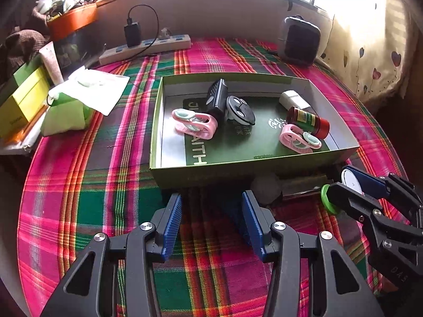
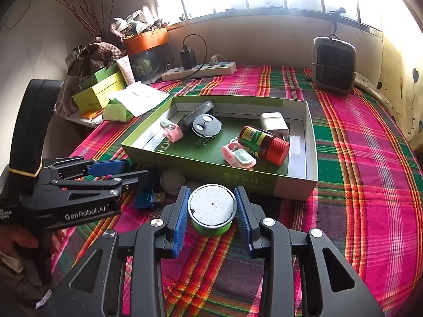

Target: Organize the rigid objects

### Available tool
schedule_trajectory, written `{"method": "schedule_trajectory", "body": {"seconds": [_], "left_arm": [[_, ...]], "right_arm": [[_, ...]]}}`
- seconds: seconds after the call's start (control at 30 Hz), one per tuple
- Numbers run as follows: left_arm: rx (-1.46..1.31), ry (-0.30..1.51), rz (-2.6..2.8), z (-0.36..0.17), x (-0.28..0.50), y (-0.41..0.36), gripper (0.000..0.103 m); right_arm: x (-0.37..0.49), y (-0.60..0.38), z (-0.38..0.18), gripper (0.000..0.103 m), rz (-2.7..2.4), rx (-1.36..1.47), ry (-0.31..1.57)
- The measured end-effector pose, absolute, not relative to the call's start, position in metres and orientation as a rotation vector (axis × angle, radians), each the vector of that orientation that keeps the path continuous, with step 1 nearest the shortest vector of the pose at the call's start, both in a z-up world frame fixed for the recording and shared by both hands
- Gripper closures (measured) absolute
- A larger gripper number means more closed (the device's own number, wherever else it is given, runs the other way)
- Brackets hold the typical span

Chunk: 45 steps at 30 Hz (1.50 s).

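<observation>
A plaid tablecloth [image 2: 357, 158] covers the table. On it sits a shallow green box [image 1: 185, 177], open at the top. The box holds a black rectangular device [image 1: 216, 97], a round black-and-white disc [image 1: 240, 109], a white adapter [image 1: 293, 100], a dark bottle with a red cap [image 2: 264, 142] lying on its side, and two pink clips [image 1: 194, 124]. The left gripper [image 1: 211, 216] stands in front of the near box wall, jaws wide apart, holding nothing. The right gripper [image 2: 211, 208] has both blue pads against a small green tin with a white lid [image 2: 211, 210], just outside the near box wall. A blue USB device [image 2: 146, 198] lies on the cloth beside it.
</observation>
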<state>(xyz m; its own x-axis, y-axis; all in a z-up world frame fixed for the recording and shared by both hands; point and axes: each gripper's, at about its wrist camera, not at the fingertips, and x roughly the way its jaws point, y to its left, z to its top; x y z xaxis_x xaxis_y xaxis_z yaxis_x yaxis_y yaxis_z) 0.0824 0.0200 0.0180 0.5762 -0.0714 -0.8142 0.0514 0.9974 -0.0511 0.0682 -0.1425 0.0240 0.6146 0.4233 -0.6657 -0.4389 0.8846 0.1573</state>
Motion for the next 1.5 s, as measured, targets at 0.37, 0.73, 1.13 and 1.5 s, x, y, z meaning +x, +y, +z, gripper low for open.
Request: {"method": "schedule_trajectory", "body": {"seconds": [0.37,0.73,1.13,1.5], "left_arm": [[0.107,0.955,-0.059,0.021,0.093,0.012,0.057],[0.124,0.972,-0.058,0.025,0.089,0.021,0.057],[0.389,0.991,-0.081,0.025,0.092,-0.017,0.057],[0.582,1.026,-0.115,0.025,0.091,-0.025,0.057]], "right_arm": [[0.069,-0.145,0.023,0.068,0.505,-0.007,0.764],[0.065,-0.144,0.023,0.068,0.507,-0.007,0.762],[0.066,-0.150,0.022,0.068,0.506,0.020,0.763],[0.063,-0.150,0.021,0.068,0.519,0.031,0.765]]}}
